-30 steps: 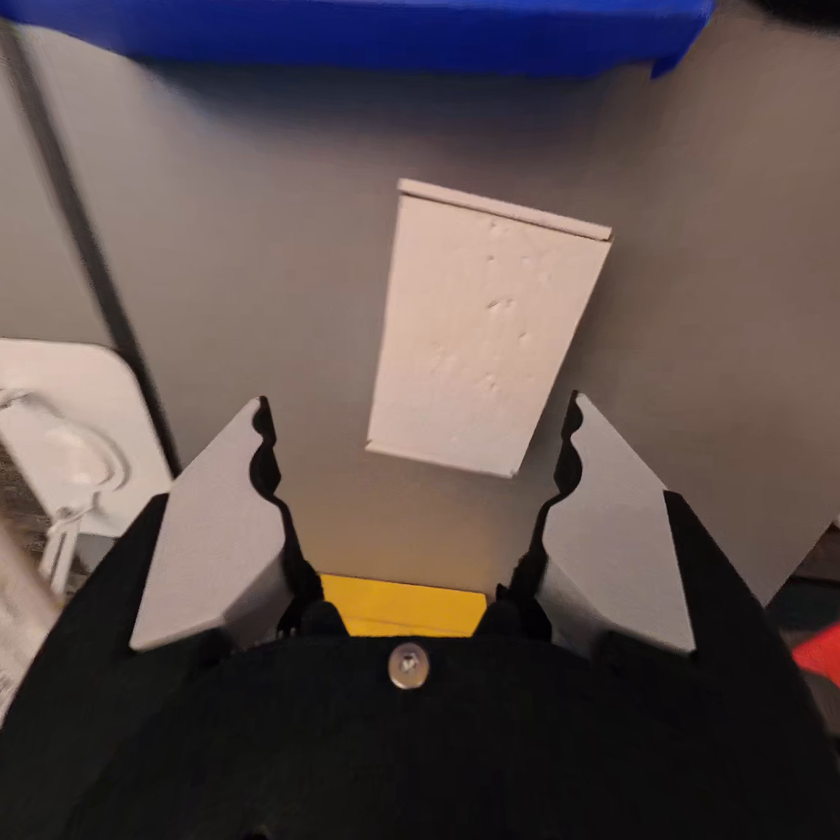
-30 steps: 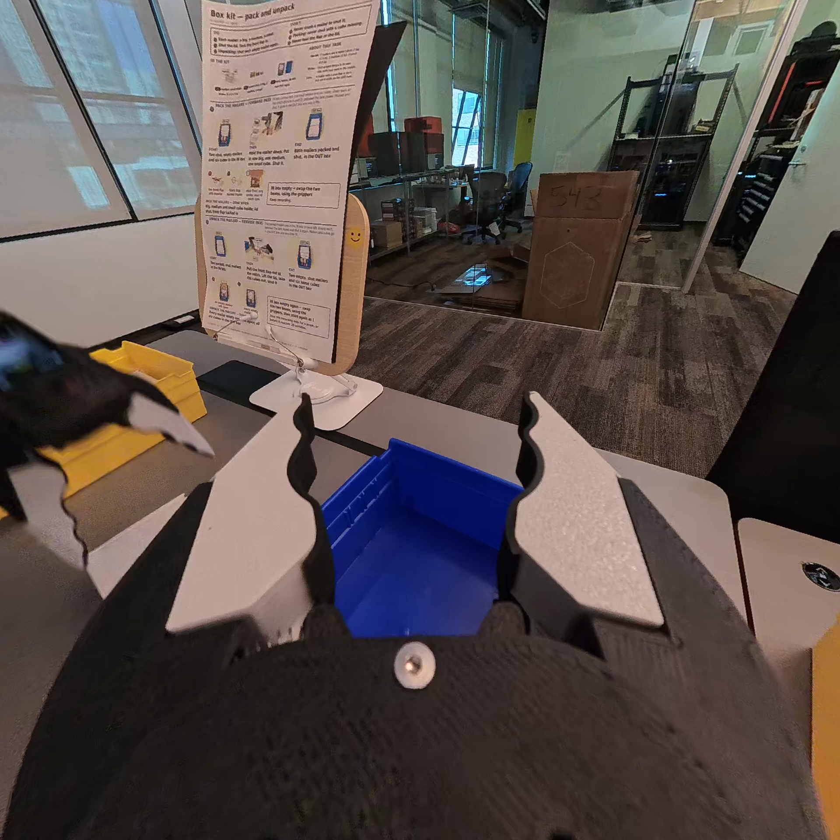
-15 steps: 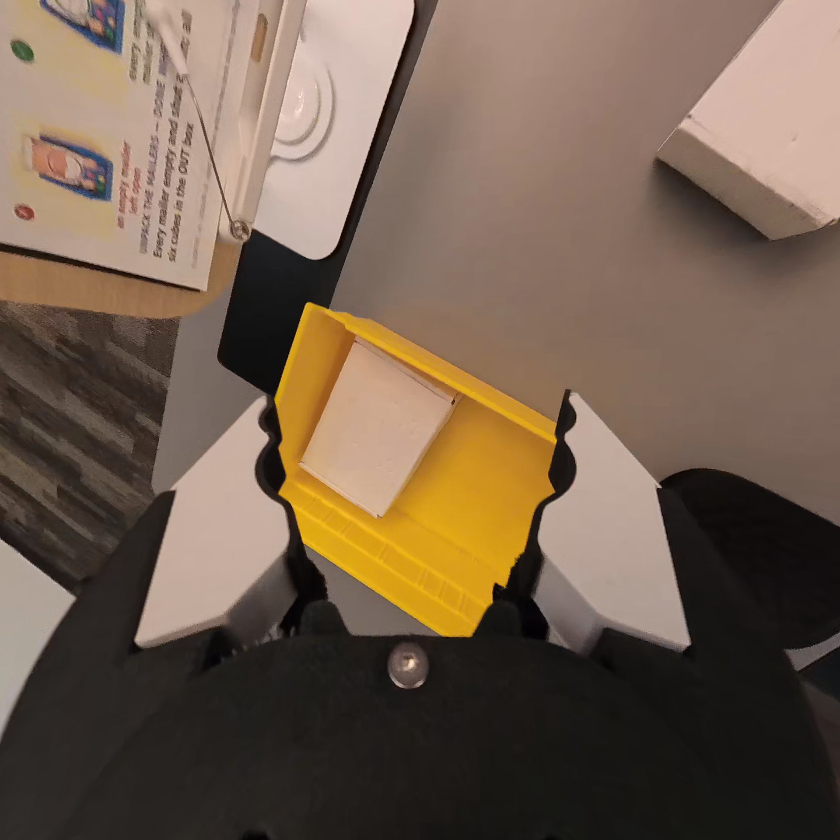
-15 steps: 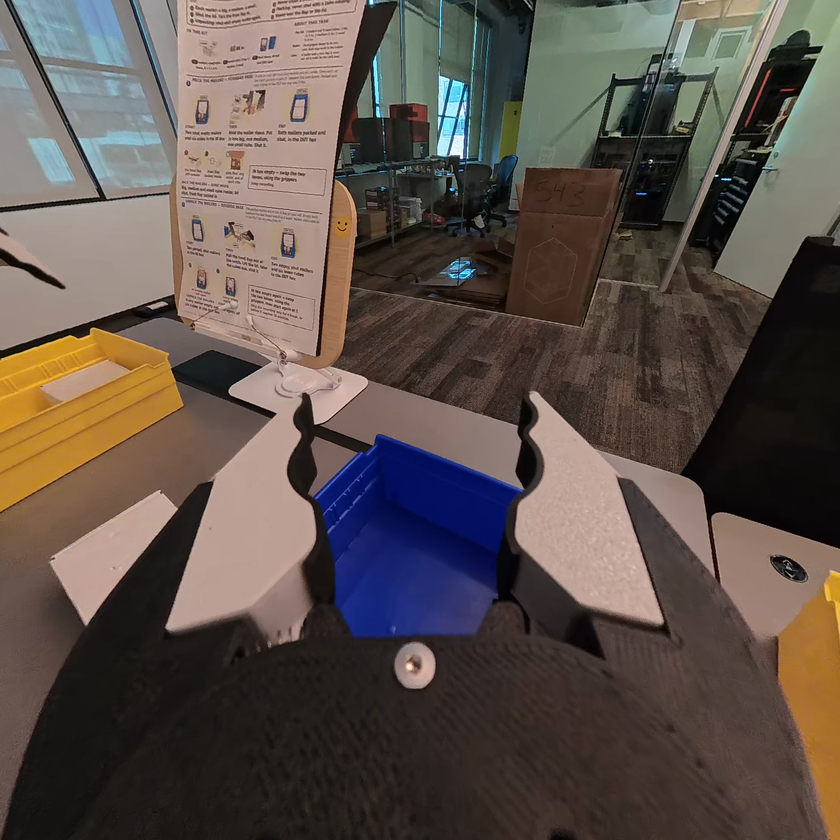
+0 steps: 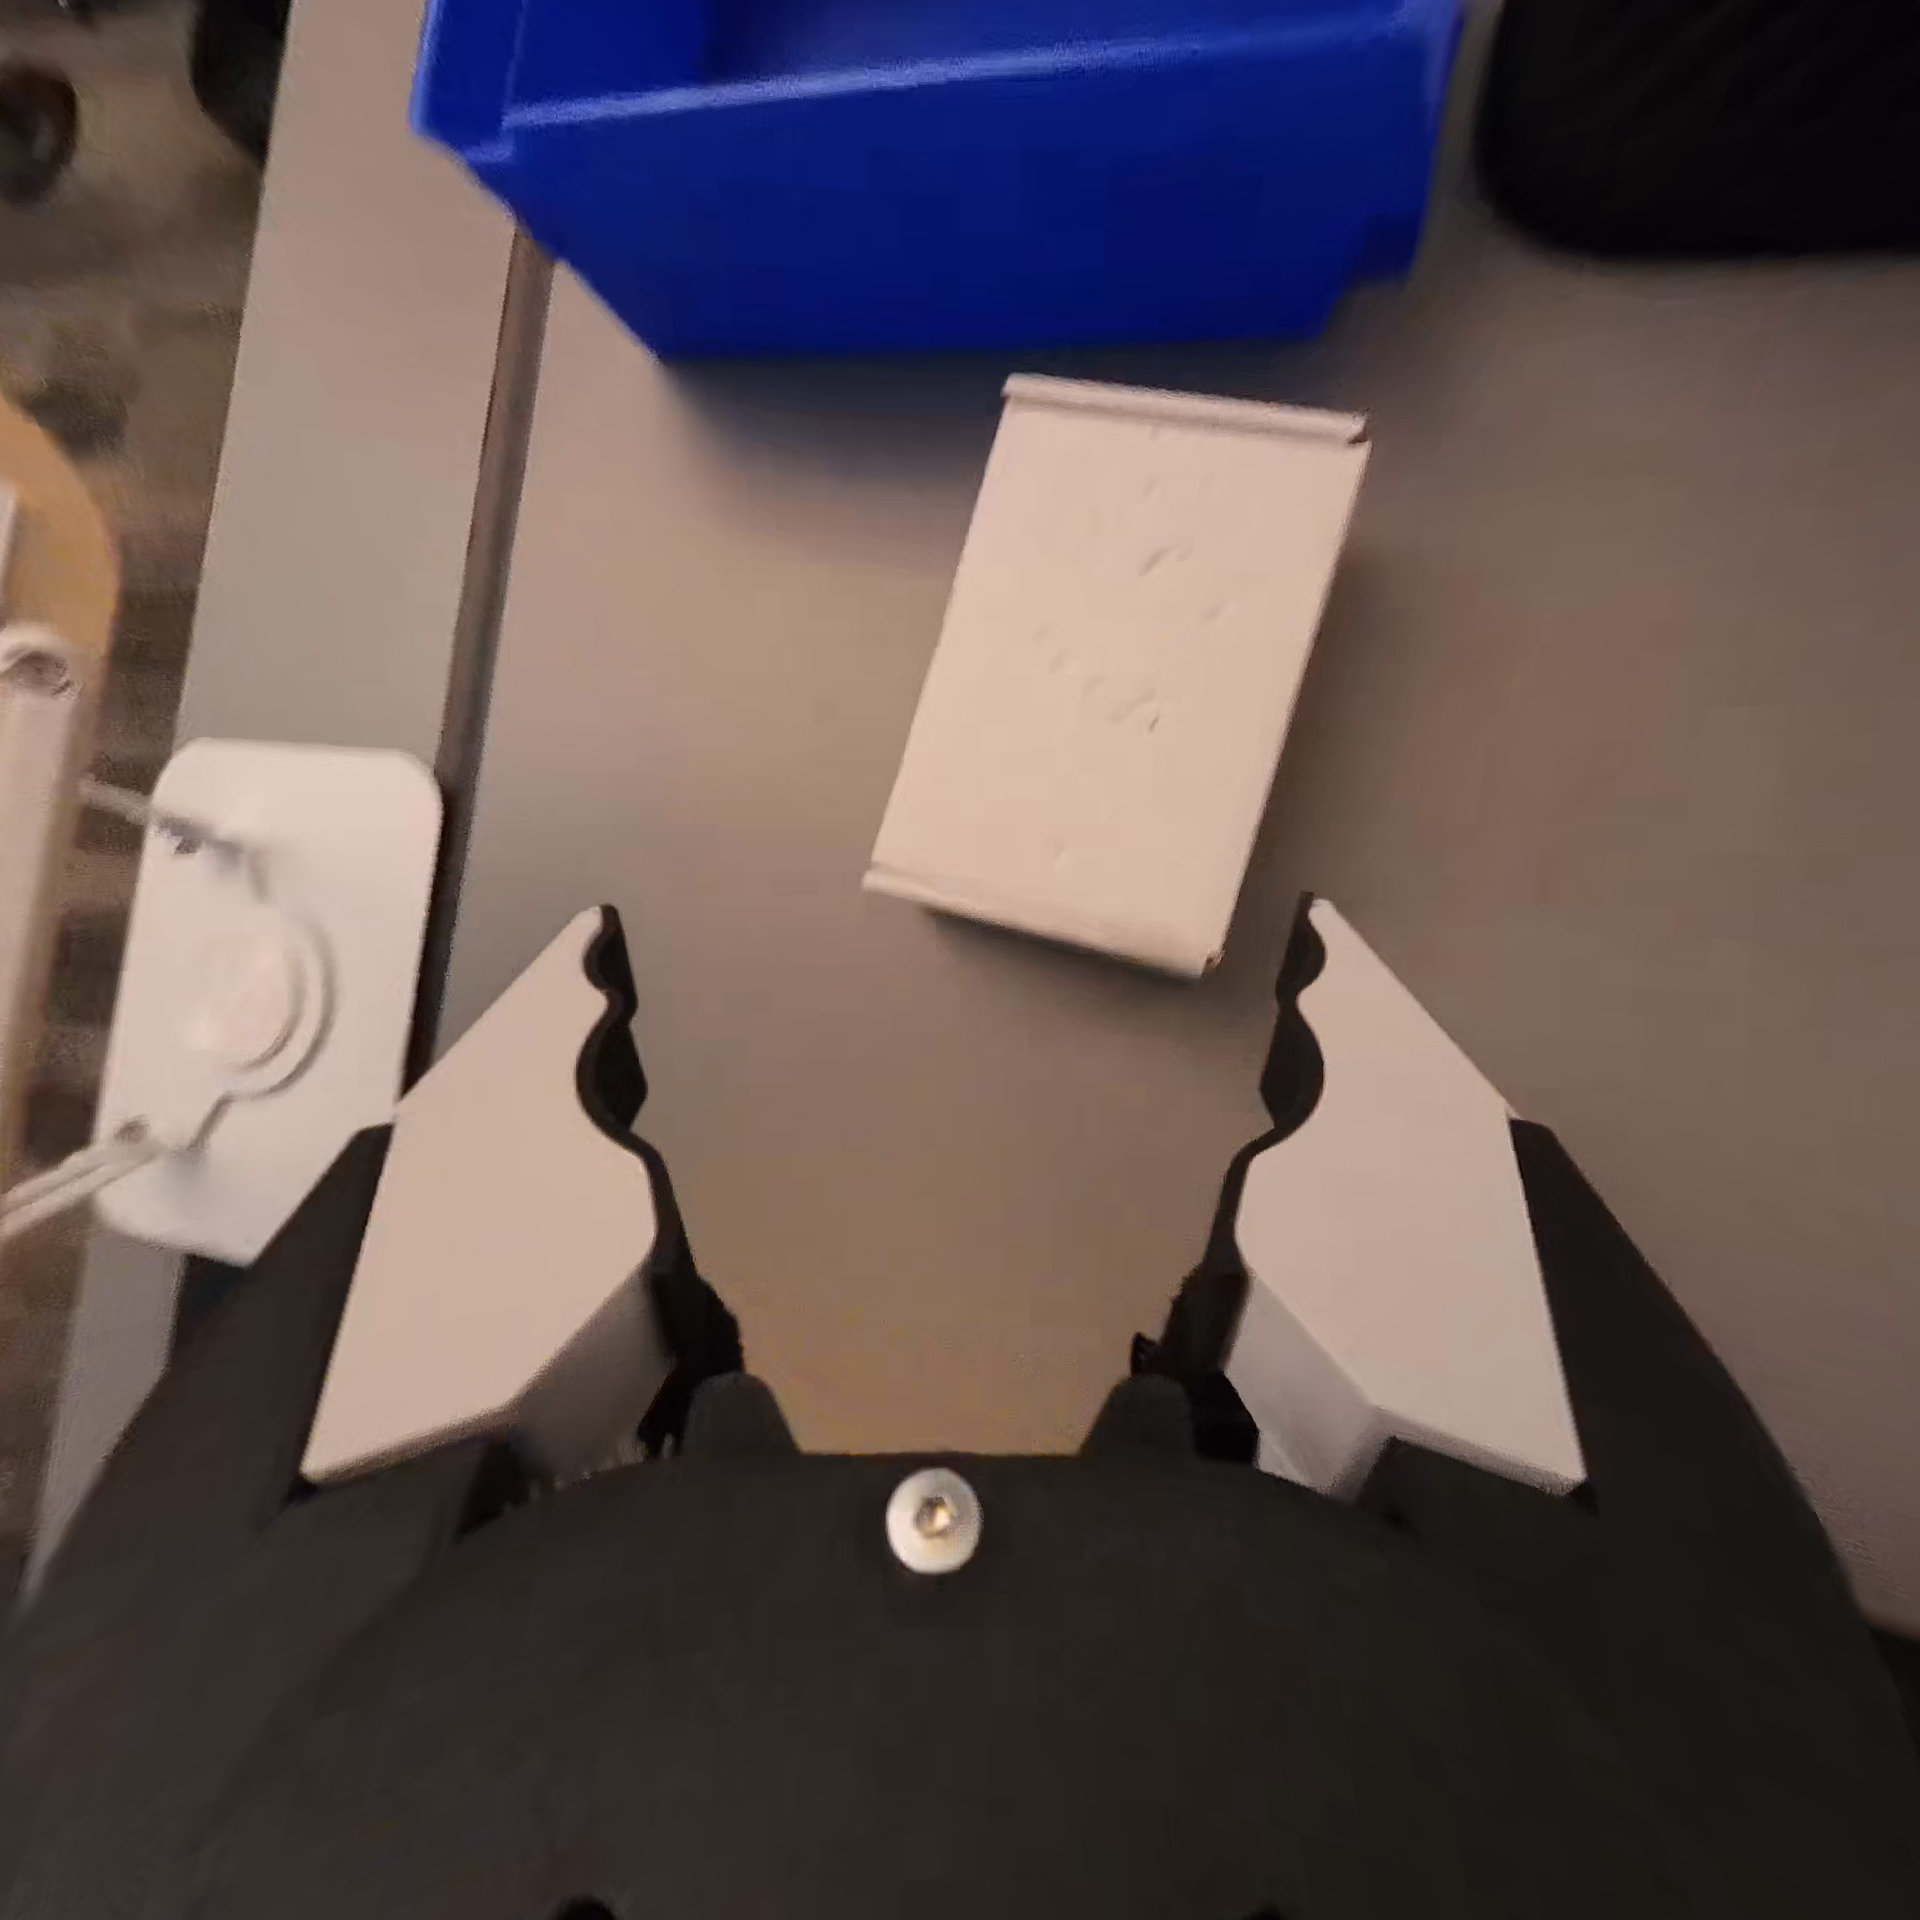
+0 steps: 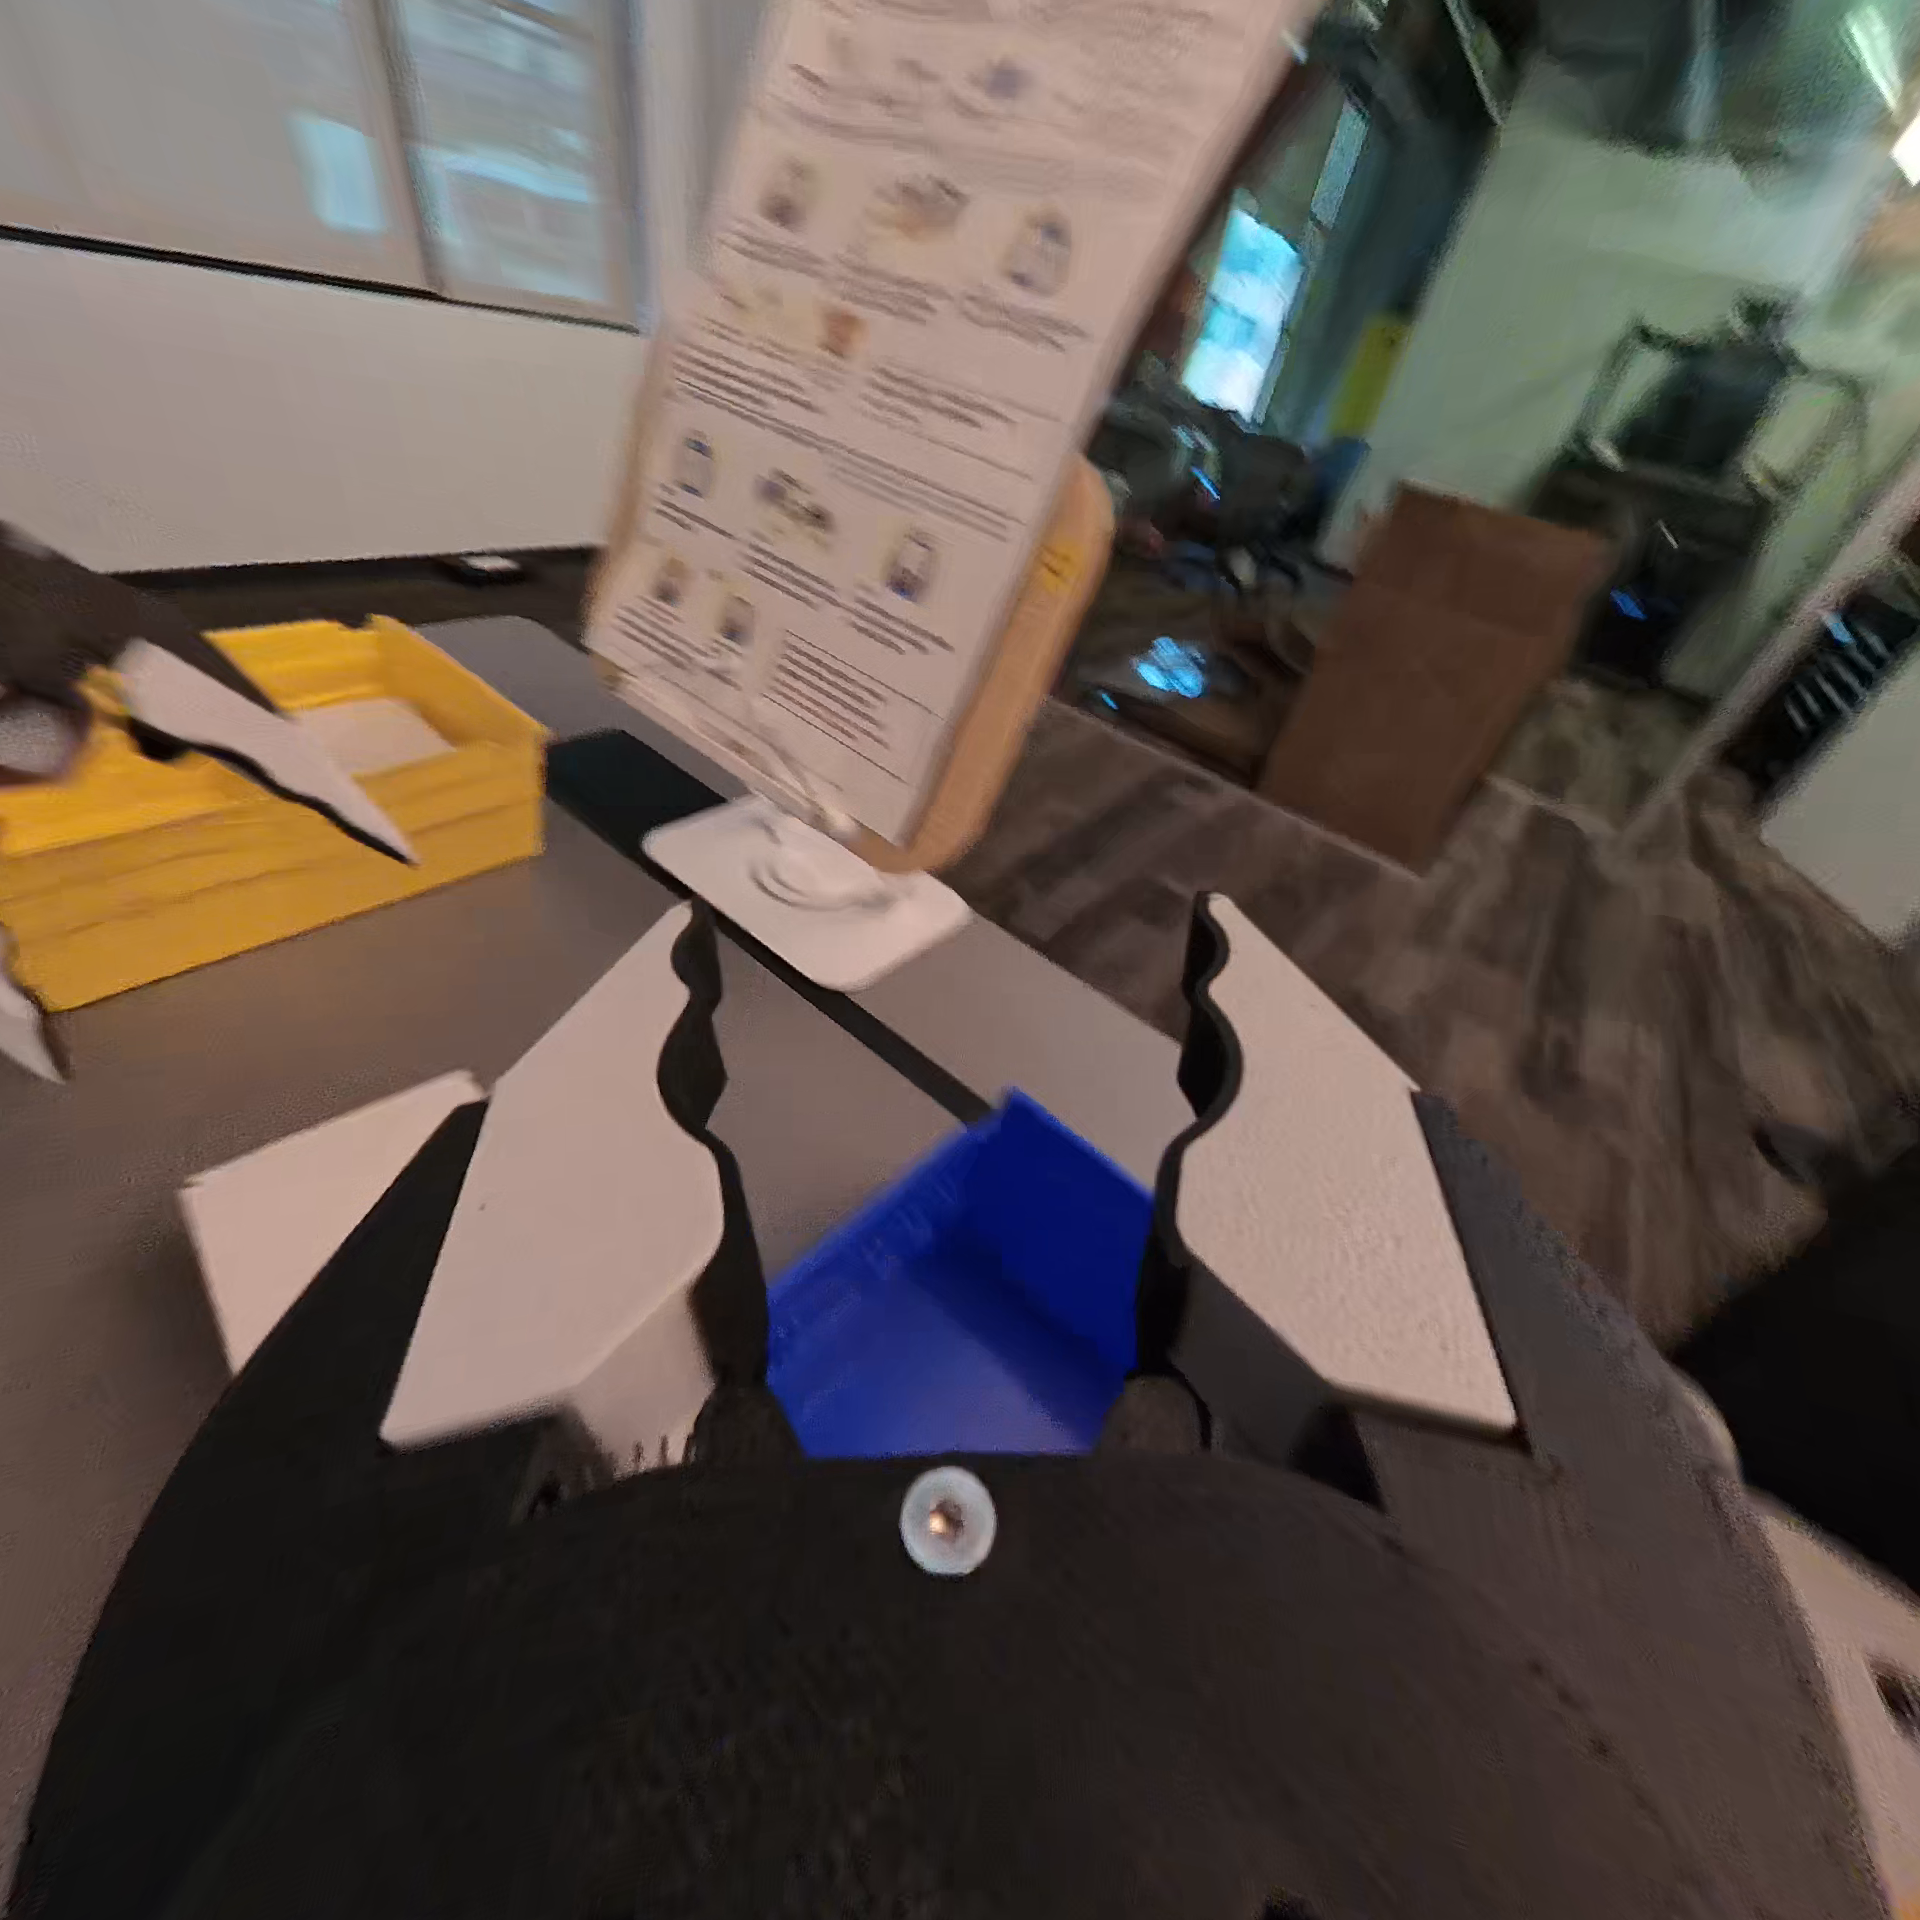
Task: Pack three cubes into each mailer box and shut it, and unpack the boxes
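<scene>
In the left wrist view, the left tool (image 5: 951, 920) is seen spread wide, nothing gripped, nothing touched, held above the grey desk (image 5: 727, 790). A closed white mailer box (image 5: 1117, 675) is found lying flat on the desk at one o'clock, just beyond the fingertips and apart from them. The blue bin (image 5: 966, 197) is placed at twelve o'clock, near the box's far end. A white stand base (image 5: 270, 987) is caught at nine o'clock, beside a dark seam in the desk.

In the right wrist view, the right tool (image 6: 945, 914) is likewise held wide apart and empty. The blue bin (image 6: 966, 1299) is framed between its fingers, low at six o'clock. The white mailer box (image 6: 301, 1195) is glimpsed at eight o'clock, partly hidden behind the left finger. Shown only here: a yellow bin (image 6: 270, 831) at ten o'clock with a white box lying inside it, an instruction sheet (image 6: 883, 416) propped upright at twelve o'clock, and the left tool (image 6: 197, 790) at nine o'clock in front of the yellow bin. The picture is blurred.
</scene>
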Demonstrator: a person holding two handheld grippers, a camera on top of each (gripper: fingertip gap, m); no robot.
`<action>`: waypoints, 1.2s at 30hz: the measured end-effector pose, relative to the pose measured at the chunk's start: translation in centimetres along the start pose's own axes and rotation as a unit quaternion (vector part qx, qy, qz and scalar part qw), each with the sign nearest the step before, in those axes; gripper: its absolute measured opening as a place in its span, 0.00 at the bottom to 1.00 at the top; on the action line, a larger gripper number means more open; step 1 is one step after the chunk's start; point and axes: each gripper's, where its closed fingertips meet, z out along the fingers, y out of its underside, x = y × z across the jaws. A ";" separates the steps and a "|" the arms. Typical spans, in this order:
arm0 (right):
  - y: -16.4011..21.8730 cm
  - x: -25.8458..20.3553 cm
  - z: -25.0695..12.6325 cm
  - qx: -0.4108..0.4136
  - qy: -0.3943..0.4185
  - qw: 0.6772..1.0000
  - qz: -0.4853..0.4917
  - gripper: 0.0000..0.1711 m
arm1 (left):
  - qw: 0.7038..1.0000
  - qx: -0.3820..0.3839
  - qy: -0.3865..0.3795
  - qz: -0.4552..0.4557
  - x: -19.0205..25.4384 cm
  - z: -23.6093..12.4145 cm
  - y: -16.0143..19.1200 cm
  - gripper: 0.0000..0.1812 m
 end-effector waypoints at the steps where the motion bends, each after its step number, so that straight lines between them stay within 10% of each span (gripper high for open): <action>1: -1.2 -2.3 0.8 0.024 -0.033 0.999 -0.026 0.52 | 1.000 0.023 -0.002 0.000 0.8 1.0 -0.1 0.69; 6: -2.9 -14.2 3.5 0.065 -0.159 0.966 -0.195 0.56 | 0.993 0.105 -0.026 -0.035 2.3 5.0 1.2 0.74; 11: 6.1 -22.2 6.1 -0.131 -0.281 0.927 -0.213 0.65 | 0.986 0.157 -0.014 -0.055 3.1 6.2 2.0 0.74; 36: 22.0 -24.7 3.3 -0.300 -0.120 0.914 -0.244 0.56 | 0.989 0.105 0.026 -0.099 4.5 12.5 4.5 0.76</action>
